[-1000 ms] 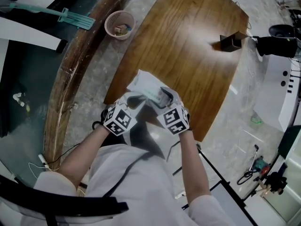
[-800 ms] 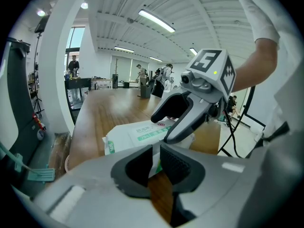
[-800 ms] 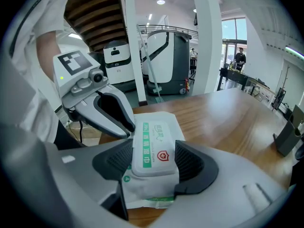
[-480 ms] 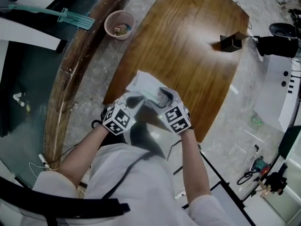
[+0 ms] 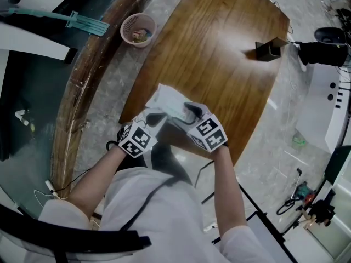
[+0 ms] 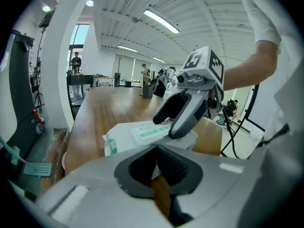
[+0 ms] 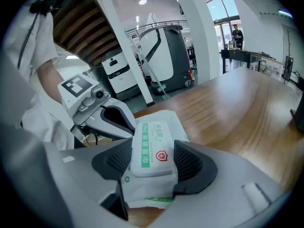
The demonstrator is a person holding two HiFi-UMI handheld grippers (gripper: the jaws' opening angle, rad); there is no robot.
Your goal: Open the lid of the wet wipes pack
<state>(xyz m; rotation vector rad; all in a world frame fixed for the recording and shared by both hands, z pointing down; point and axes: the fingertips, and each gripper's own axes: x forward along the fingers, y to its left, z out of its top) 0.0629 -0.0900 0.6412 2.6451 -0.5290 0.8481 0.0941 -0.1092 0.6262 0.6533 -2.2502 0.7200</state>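
The white wet wipes pack (image 5: 168,99) lies on the near corner of the wooden table (image 5: 219,43). In the right gripper view the pack (image 7: 156,125) shows a white lid (image 7: 153,148) with a green stripe and a red cross mark, lying flat and closed. My right gripper (image 7: 152,156) is shut on the pack, one pad on each side of the lid. My left gripper (image 6: 156,147) has its pads together, tips at the near-left edge of the pack (image 6: 137,134). Both grippers, left (image 5: 151,120) and right (image 5: 189,113), meet over the pack.
A pink basket (image 5: 139,28) stands on the floor beyond the table's left side. A small black box (image 5: 267,50) sits at the table's far right edge. A long wooden beam (image 5: 88,81) runs along the left. Cables and tools lie on the floor at right.
My right gripper has shifted slightly to the right and turned a little, still on the pack. The left gripper and the pack have barely moved.
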